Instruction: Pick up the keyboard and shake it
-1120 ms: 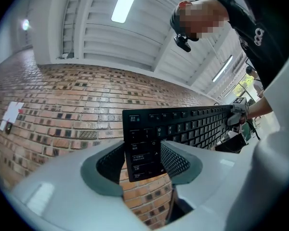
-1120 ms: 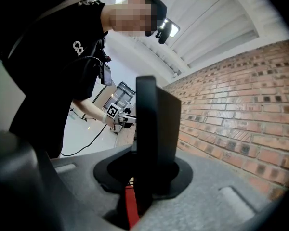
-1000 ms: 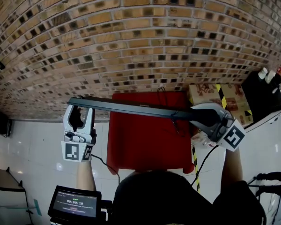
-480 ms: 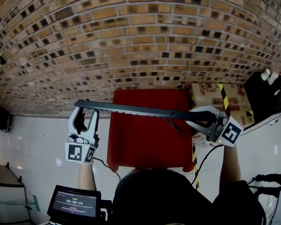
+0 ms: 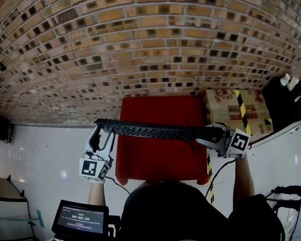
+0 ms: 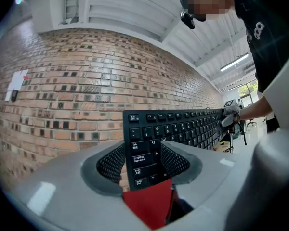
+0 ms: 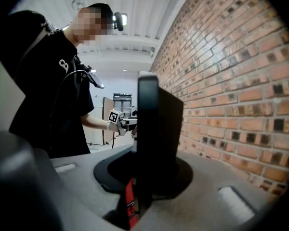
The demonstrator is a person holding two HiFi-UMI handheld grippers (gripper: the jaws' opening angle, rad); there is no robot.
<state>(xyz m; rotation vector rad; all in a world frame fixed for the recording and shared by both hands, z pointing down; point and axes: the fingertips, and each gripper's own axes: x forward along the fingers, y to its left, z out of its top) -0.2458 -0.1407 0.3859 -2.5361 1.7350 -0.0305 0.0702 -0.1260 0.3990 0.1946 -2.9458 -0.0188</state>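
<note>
- The left hand-held gripper (image 5: 103,133), jaws wide, clamps the left end of the black keyboard (image 5: 158,131).
- The right hand-held gripper (image 5: 214,135), jaws narrow, grips its right end at the thin edge.
- The keyboard is in the air over the red tabletop (image 5: 155,157), near a brick wall (image 5: 140,44).

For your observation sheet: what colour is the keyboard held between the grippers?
Black keyboard, white key legends; clearest in the left gripper view.

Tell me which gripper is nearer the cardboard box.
Right. The right gripper hangs close by the cardboard box; the left gripper is far across the red table from it.
</note>
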